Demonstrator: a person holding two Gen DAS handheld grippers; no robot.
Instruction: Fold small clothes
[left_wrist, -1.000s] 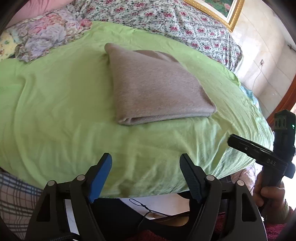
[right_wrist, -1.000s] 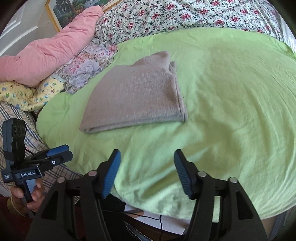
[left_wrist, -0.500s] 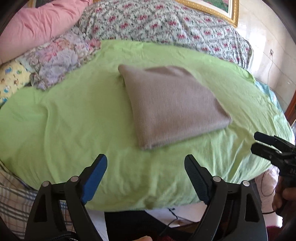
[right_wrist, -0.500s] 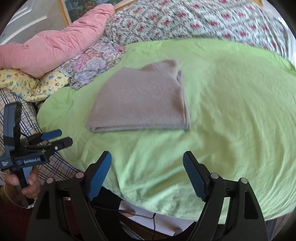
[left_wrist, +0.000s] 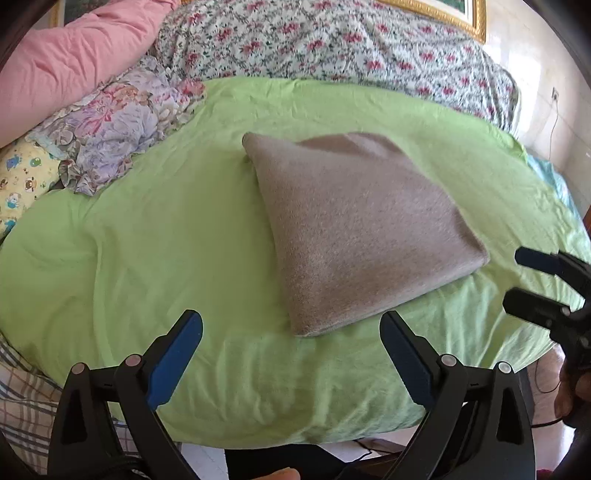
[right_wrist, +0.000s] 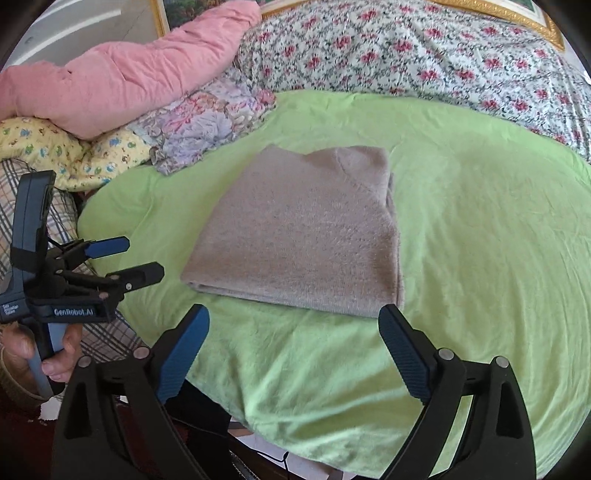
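Folded grey garment (left_wrist: 362, 229) lies flat on the green sheet (left_wrist: 147, 236) of the bed, ahead of both grippers and touched by neither. Left gripper (left_wrist: 291, 350): jaws wide, having just been opening, nothing between them; the garment's nearest corner sits just beyond the gap, the pink quilt (left_wrist: 70, 62) and a lilac floral cloth (left_wrist: 122, 122) far ahead to its left. Right gripper (right_wrist: 293, 345): jaws likewise wide after opening, empty; the garment's near folded edge lies just past its fingertips. To its left, a hand (right_wrist: 40, 354) holds the left gripper off the bed's edge. Flowered bedding (right_wrist: 424, 51) lies beyond the garment.
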